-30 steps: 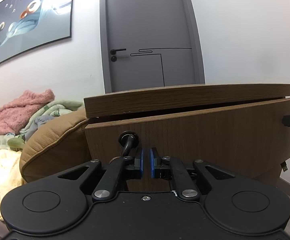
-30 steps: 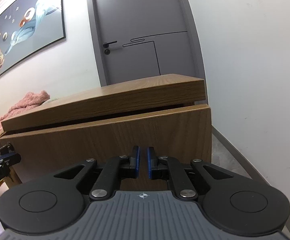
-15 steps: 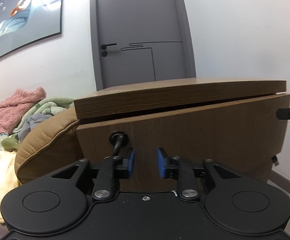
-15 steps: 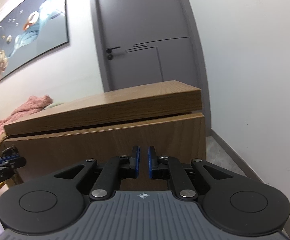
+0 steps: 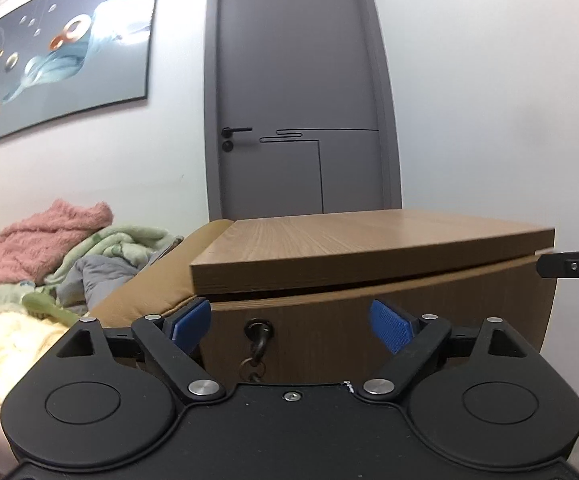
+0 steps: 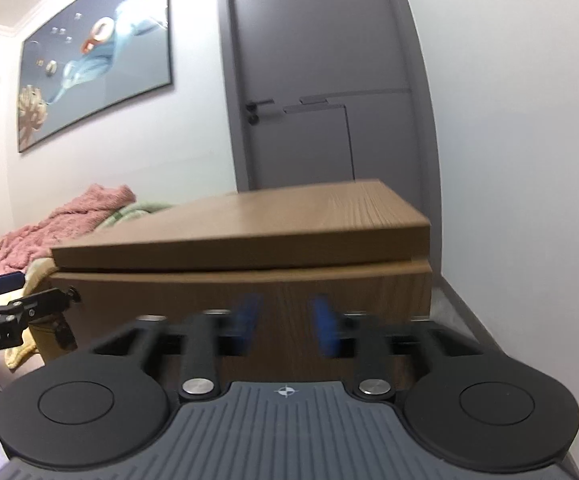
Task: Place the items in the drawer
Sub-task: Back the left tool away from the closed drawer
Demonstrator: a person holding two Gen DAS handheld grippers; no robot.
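**Both grippers parted in front of shut wooden drawer unit**

Hidden or unclear: drawer interior not visible; contents cannot be told. Lower part of drawer front (image 5: 369, 320) masked by left gripper body. Right-wrist view motion-blurred around blue pads (image 6: 245, 322). Items to be stowed not visible in either view.

Count, left to right, left-wrist view: one framed picture (image 5: 65, 52) on far wall; one heap of blankets (image 5: 49, 248) in pink, green, grey and yellow on tan sofa (image 5: 145, 288); one grey door (image 5: 297, 100); one wooden cabinet top (image 5: 369, 244); one drawer front beneath it, sitting flush under the top with a thin dark gap between.

One keyhole (image 5: 259, 326) at left end of drawer front, key and ring (image 5: 251, 366) hanging from it, partly cut off by gripper body.

Left gripper (image 5: 291, 322): jaws spread wide, nothing between, keyhole framed between pads. Right gripper (image 6: 285, 322): jaws moderately parted, nothing held, aimed at right half of drawer front. Tip of right gripper cut off at far right edge of left-wrist view.
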